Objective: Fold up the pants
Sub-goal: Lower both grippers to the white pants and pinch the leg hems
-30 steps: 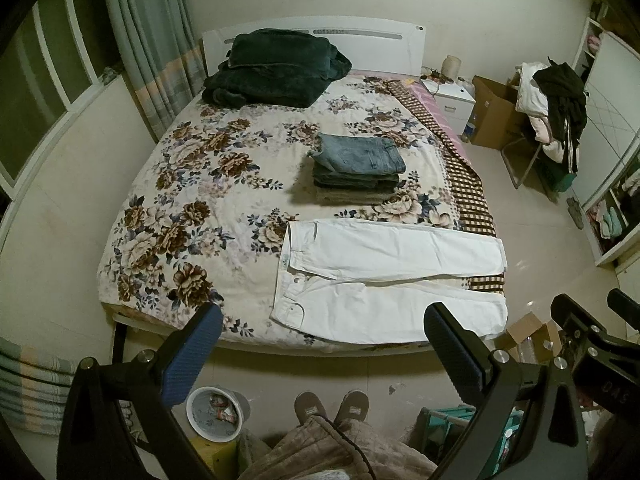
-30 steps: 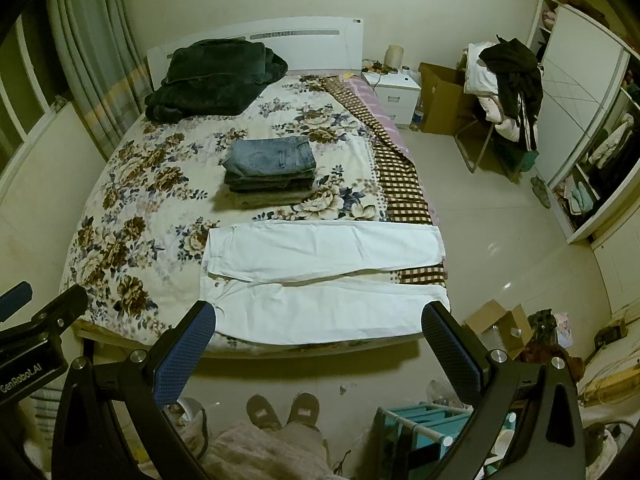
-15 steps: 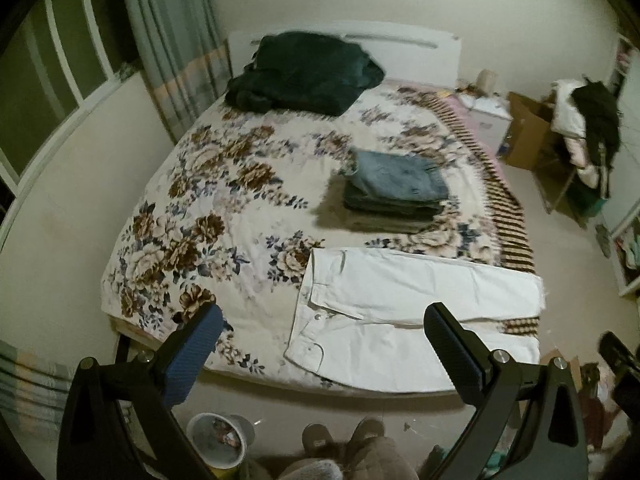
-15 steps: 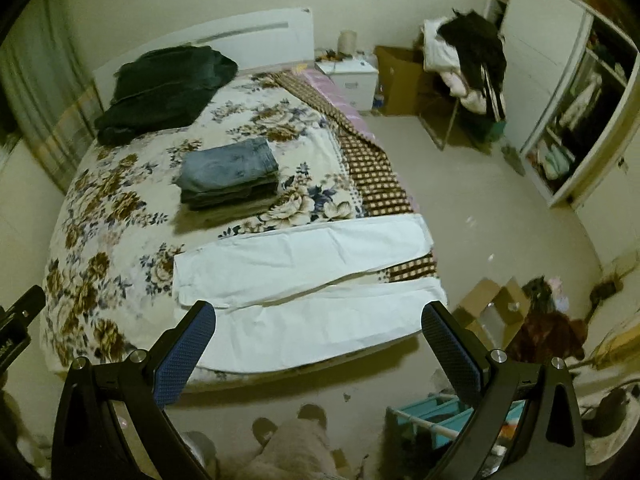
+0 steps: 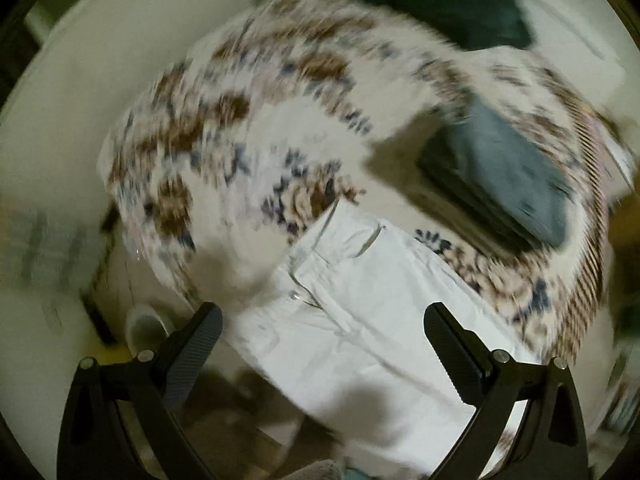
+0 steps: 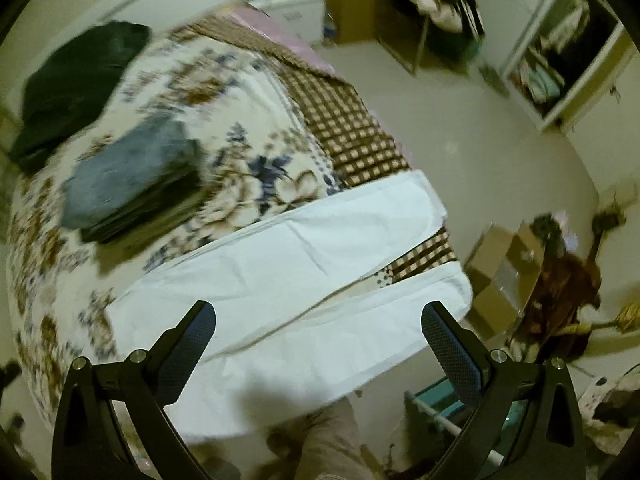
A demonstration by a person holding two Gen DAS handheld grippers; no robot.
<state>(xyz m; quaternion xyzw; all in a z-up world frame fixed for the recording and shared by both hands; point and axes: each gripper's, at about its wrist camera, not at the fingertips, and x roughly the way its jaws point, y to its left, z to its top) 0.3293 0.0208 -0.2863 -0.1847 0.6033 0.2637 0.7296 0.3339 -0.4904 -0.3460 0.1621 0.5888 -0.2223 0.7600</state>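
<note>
White pants [image 5: 360,312] lie flat near the front edge of the floral bed [image 5: 224,152], waist to the left, legs running right. The left wrist view is blurred and shows the waistband and fly. My left gripper [image 5: 320,332] is open and empty above the waist end. In the right wrist view the two pant legs [image 6: 288,272] lie side by side, cuffs at the bed's right edge. My right gripper [image 6: 318,332] is open and empty above the legs.
A stack of folded jeans [image 6: 132,172] sits mid-bed, and a dark green blanket [image 6: 76,80] lies at the headboard. Cardboard boxes [image 6: 504,264], a chair with clothes [image 6: 432,4] and an open wardrobe [image 6: 560,52] stand on the floor to the right.
Both grippers have moved down and closer to the bed, left toward the waist, right toward the legs. Views are now tilted and motion-blurred. Both stay open.
</note>
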